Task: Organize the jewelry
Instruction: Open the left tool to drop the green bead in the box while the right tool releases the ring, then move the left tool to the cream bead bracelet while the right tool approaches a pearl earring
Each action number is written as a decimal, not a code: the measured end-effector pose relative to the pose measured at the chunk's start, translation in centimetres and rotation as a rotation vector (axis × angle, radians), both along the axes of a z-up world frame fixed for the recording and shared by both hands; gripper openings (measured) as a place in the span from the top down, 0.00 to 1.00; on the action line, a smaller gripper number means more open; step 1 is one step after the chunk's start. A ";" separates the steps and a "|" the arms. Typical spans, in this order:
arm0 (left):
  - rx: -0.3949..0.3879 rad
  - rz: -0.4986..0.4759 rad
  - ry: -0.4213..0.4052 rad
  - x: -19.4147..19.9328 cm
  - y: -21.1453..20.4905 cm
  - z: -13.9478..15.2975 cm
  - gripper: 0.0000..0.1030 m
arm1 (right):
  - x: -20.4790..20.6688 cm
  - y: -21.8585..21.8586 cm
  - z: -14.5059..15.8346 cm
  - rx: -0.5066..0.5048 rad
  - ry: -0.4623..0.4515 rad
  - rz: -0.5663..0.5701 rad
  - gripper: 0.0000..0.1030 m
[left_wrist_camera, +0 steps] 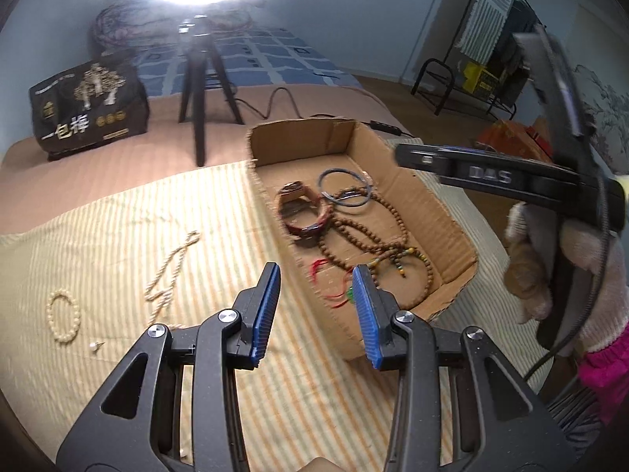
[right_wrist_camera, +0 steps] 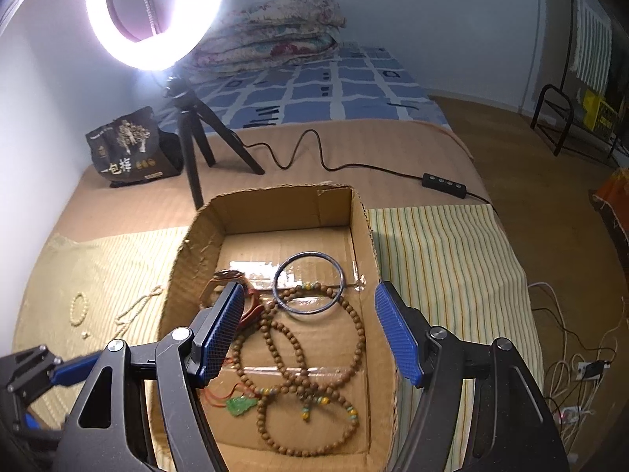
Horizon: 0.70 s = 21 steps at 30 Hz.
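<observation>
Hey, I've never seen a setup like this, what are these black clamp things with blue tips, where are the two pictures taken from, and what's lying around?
These are hand-held grabbers, one per hand, each with a camera looking along its two blue fingers. One picture is from the left gripper, the other from the right gripper. Both are open and hold nothing. A gloved hand grips the right one. In the cardboard box lie brown beads, a blue bangle, a watch and a green pendant. On the striped cloth lie a pearl bracelet and a pearl strand.
</observation>
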<state>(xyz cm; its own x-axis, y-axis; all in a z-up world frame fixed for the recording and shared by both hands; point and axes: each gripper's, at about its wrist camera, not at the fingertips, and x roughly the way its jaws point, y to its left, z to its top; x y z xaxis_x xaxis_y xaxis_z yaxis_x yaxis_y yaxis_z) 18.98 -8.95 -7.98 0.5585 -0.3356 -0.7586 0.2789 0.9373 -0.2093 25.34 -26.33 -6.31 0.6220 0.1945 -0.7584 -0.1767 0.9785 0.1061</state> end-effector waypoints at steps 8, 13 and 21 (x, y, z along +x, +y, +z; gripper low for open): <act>0.015 0.059 -0.029 -1.8 4.7 1.0 0.64 | -3.7 1.6 1.6 0.034 -0.036 0.021 0.33; 0.019 0.117 -0.041 -3.0 8.5 1.5 0.64 | -6.4 3.8 2.1 0.072 -0.052 0.072 0.33; 0.020 0.228 -0.026 -4.4 14.8 0.9 0.64 | -9.8 7.2 1.5 0.144 -0.036 0.164 0.33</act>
<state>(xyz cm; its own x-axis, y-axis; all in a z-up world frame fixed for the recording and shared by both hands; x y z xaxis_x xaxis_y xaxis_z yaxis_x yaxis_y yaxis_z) 14.57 5.85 -7.03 0.6378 -0.1833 -0.7481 0.0647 0.9806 -0.1852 15.50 -19.17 -4.76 0.5993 0.3997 -0.6936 -0.3383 0.9117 0.2330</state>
